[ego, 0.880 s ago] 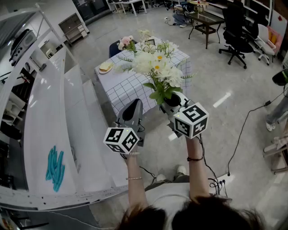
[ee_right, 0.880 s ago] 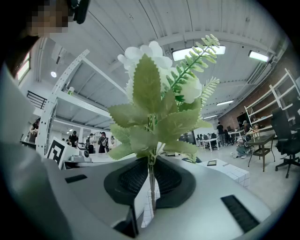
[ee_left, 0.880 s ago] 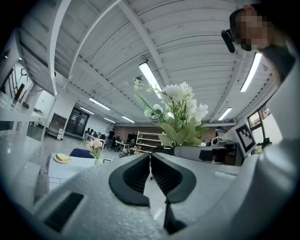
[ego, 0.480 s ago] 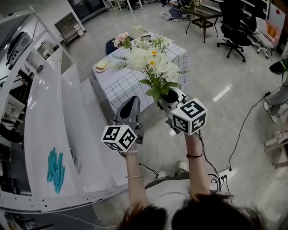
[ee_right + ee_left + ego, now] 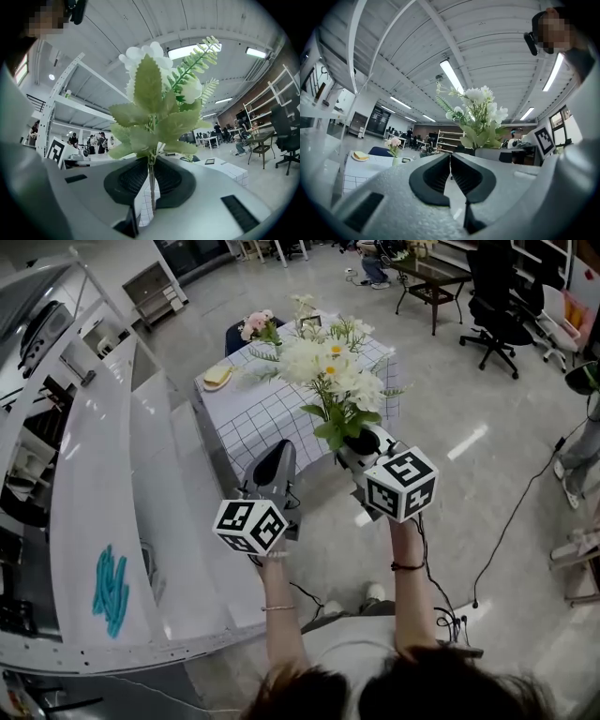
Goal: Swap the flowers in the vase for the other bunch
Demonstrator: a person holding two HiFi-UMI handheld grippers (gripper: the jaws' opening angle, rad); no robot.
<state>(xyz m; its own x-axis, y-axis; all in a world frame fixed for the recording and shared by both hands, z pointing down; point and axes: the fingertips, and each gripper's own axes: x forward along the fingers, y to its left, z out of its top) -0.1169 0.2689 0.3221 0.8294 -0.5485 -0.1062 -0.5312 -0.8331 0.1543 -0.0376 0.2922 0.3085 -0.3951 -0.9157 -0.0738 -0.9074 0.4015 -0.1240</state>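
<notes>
R gripper [image 5: 151,178] grips white bunch [image 5: 333,376] stem; L gripper [image 5: 450,161] clenched, empty. Pink flowers [image 5: 260,326] sit in vase [image 5: 395,161] on table [image 5: 258,418], 12 o'clock: removal, insertion left.

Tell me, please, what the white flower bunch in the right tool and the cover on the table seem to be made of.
The white bunch, clamped in the right tool: likely artificial, fabric or plastic; matte, evenly pale leaves on a thin straight stem. The table cover: probably cloth or thin vinyl; white with a dark grid, hanging over the table's edge.
</notes>
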